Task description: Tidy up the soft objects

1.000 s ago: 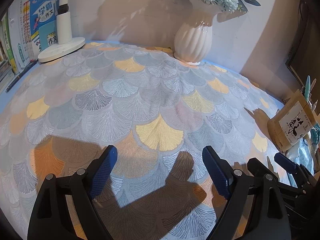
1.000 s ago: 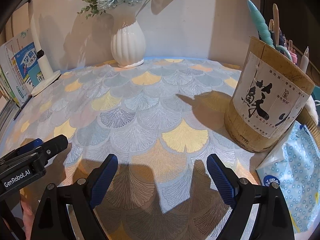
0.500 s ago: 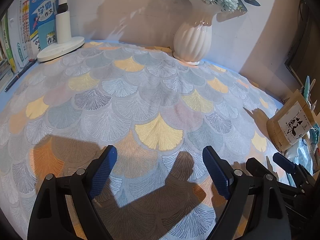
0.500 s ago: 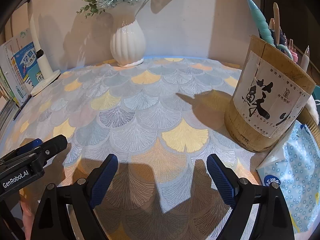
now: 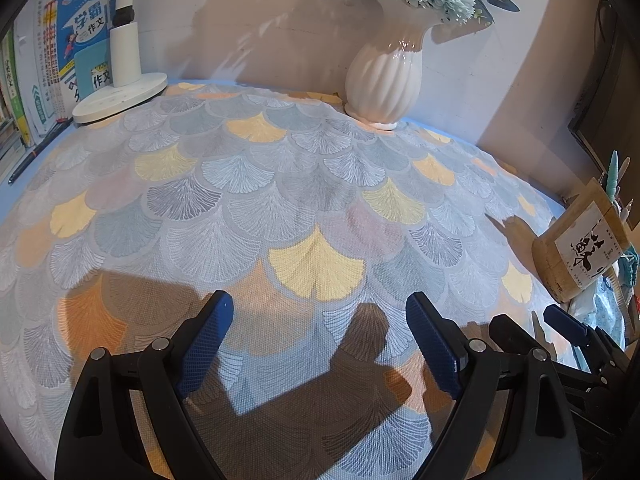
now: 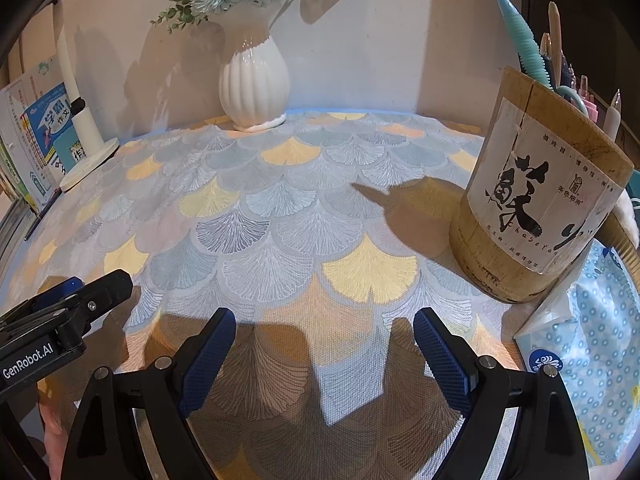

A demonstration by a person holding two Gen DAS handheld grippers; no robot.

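Note:
A cloth with a ginkgo-leaf pattern in grey, yellow and orange (image 5: 304,208) covers the table and also fills the right wrist view (image 6: 304,220). My left gripper (image 5: 320,312) is open and empty just above the cloth's near part. My right gripper (image 6: 324,320) is open and empty, also low over the cloth. The right gripper's blue tip (image 5: 564,324) shows at the lower right of the left wrist view. The left gripper's body (image 6: 68,312) shows at the lower left of the right wrist view. A blue dotted tissue pack (image 6: 588,352) lies at the right edge.
A white ribbed vase with blue flowers (image 5: 384,76) stands at the back by the wall (image 6: 252,84). A white lamp base (image 5: 120,96) and books (image 5: 72,48) are at the back left. A wooden pen holder (image 6: 536,208) with pens stands at the right (image 5: 580,256).
Both views have shifted very slightly; the left gripper has crept a little forward. Both grippers stay open and empty.

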